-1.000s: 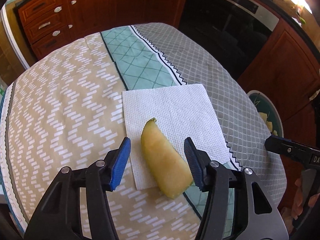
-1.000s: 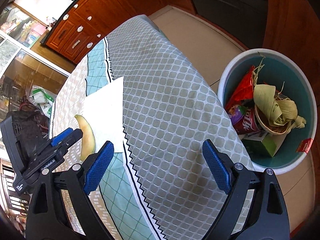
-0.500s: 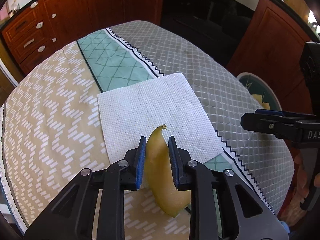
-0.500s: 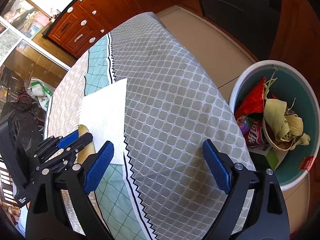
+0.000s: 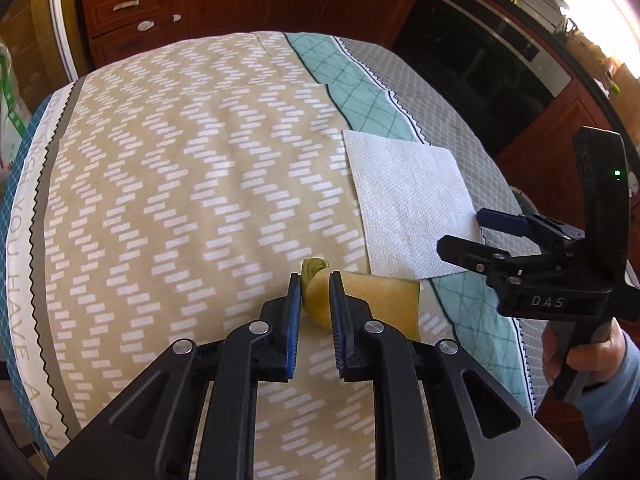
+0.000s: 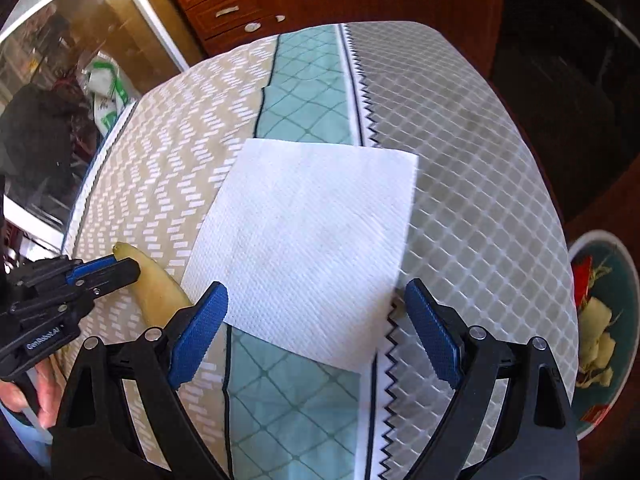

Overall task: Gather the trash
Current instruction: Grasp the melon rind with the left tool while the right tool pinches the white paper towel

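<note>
1. In the left wrist view, the left claw is seen at the lower centre of the frame, its blue-padded jaws closed to a narrow gap on the pale yellow curved melon rind slice; the rind's greenish tip juts up between the pads and its broad cut body extends to the right of them.
2. The rind is held above the desk covered with a beige, teal and grey patterned cloth, just beside the lower left corner of the white square paper towel, which lies flat in the right half of that frame.
3. At the right edge of the same view, the right claw is seen from the side over the towel's near corner.
4. In the right wrist view, the closed left claw and the rind appear at the lower left of the frame, beside the towel's left edge.
5. The right claw's jaws are spread wide at the bottom of that frame, with nothing between them; the paper towel lies beyond and between the pads.
6. A round teal trash bin with a white rim, holding wrappers and husks, is seen at the right edge, beside the desk.
</note>
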